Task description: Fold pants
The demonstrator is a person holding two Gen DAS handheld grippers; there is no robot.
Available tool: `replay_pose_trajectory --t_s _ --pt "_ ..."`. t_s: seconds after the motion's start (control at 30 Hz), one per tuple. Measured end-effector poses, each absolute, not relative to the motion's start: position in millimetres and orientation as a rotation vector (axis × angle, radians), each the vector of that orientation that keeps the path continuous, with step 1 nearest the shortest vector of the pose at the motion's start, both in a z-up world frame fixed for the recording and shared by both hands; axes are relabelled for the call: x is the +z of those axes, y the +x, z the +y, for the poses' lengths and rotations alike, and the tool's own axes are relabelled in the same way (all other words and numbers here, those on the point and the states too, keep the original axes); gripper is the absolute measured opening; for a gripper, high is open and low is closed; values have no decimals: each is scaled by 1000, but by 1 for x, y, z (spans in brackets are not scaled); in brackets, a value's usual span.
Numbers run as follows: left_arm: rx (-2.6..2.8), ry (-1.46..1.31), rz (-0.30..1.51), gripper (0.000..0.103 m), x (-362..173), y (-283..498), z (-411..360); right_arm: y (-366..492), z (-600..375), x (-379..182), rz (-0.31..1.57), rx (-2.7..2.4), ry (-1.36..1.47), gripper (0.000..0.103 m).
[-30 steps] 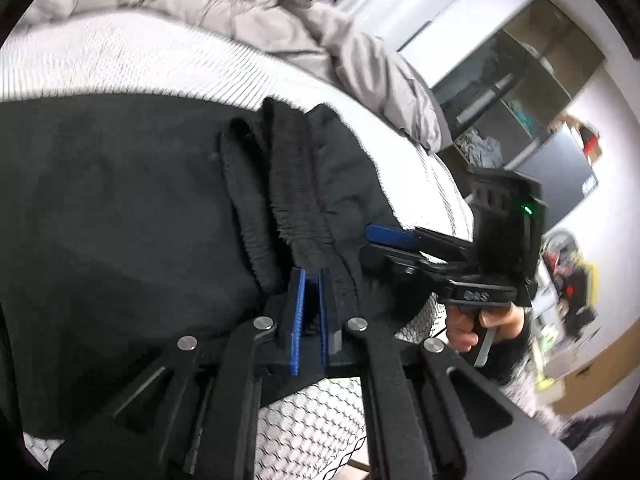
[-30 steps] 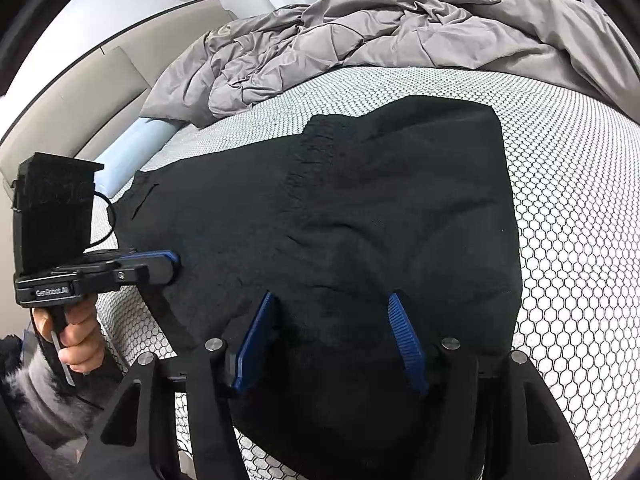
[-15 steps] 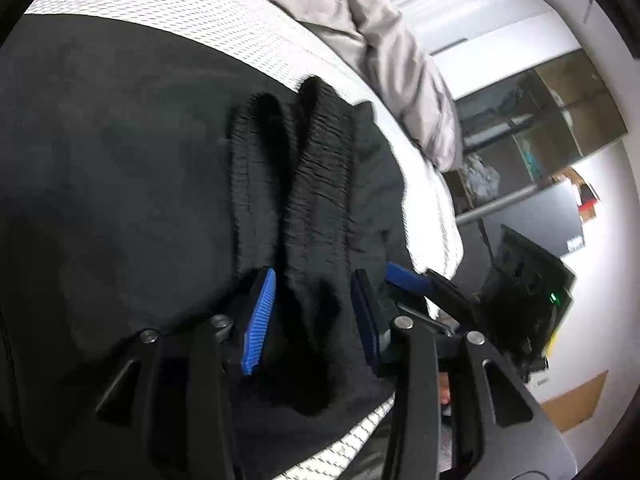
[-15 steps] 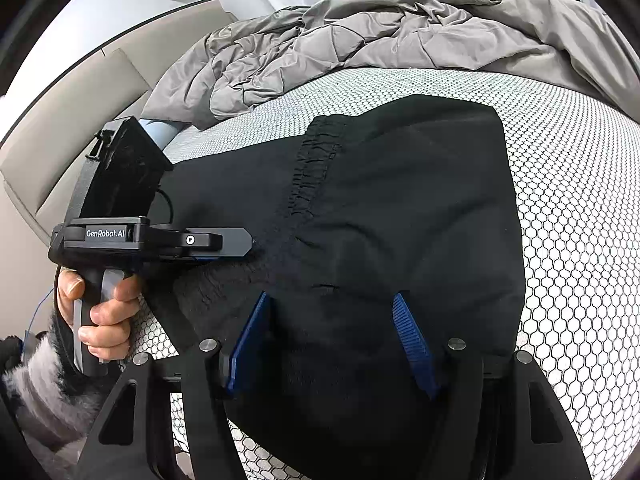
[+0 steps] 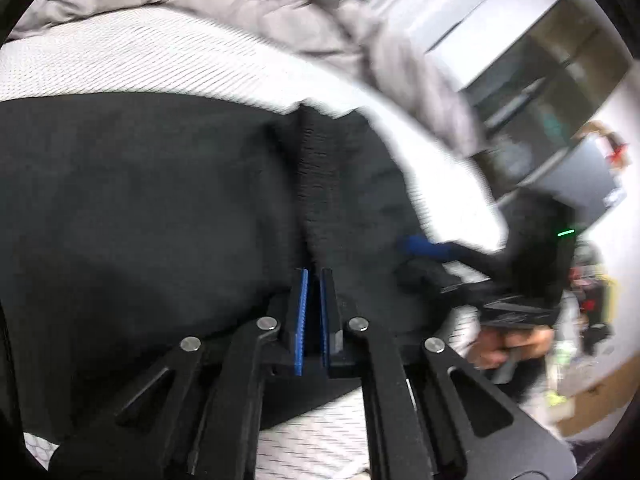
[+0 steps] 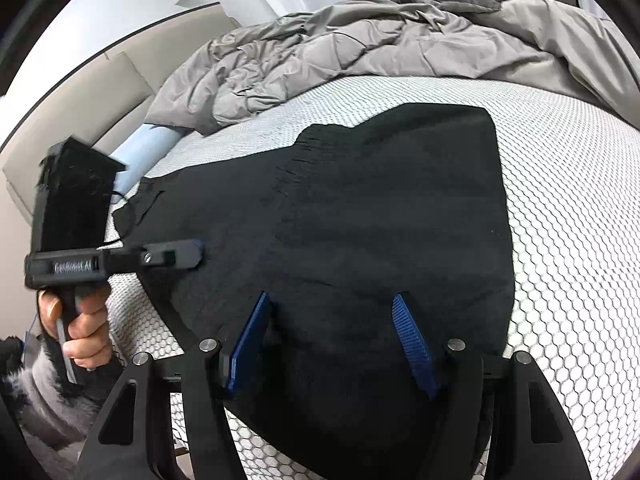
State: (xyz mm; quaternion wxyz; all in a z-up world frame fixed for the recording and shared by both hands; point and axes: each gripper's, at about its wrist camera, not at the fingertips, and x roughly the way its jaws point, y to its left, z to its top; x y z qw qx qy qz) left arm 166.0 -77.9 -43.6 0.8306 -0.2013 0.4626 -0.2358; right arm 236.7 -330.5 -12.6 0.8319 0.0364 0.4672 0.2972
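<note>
Across the centre of both views lie the black pants (image 6: 360, 240), spread on a white mattress with a honeycomb-patterned cover (image 6: 568, 248). Seen from the left wrist, a ribbed, gathered band of the pants (image 5: 318, 184) runs up the middle of the frame from the left gripper (image 5: 314, 280). That gripper's blue pads stand nearly together, having just closed, with the ribbed band running into the narrow gap between them; the frame is blurred, but the band appears pinched there. Seen from the right wrist, the right gripper (image 6: 332, 312) sits at lower centre with its blue fingers (image 6: 412, 344) spread fairly wide over a raised hump of the fabric; whether the pads press on the cloth cannot be told. At the left of that view the left gripper's tip rests at the pants' left edge, and a hand (image 6: 78, 320) wraps its grip handle. A rumpled grey duvet (image 6: 360, 52) is heaped across the upper part of the frame, beyond the pants. A beige padded headboard (image 6: 80, 120) stands at upper left, with a pale blue roll (image 6: 140, 152) just beside it.
</note>
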Motion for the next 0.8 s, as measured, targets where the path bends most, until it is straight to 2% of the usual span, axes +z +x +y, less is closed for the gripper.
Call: replay_pose_trajectory --t_s 0.03,0.13,0.2,0.23,0.27,0.57,0.6,0.67,0.73,0.8 --pt "-497 -456 1034 4 -58 172 -75 238 -331 -15 998 618 75 65" --pt "-540 -592 1042 5 -65 179 -59 238 -332 -15 999 613 76 65" --pt "-550 -636 1011 24 -59 181 -51 236 -333 -12 991 612 78 65" --pt "-556 -662 1001 43 -59 183 -49 235 -335 -12 990 611 84 65" --pt "-588 -716 999 50 -63 188 -49 235 -337 -13 991 612 90 65" --pt "-675 -766 1048 51 -72 224 -91 232 -330 -17 998 621 39 67" --pt "-665 -764 1042 46 -70 225 -95 232 -331 -17 998 621 38 67" --pt "-624 -723 1023 16 -64 225 -104 232 -331 -17 996 622 37 67" --pt "-599 -667 982 10 -56 225 -112 232 -330 -17 995 618 35 67" --pt "-587 -630 939 8 -43 219 -109 233 -330 -15 990 622 50 67"
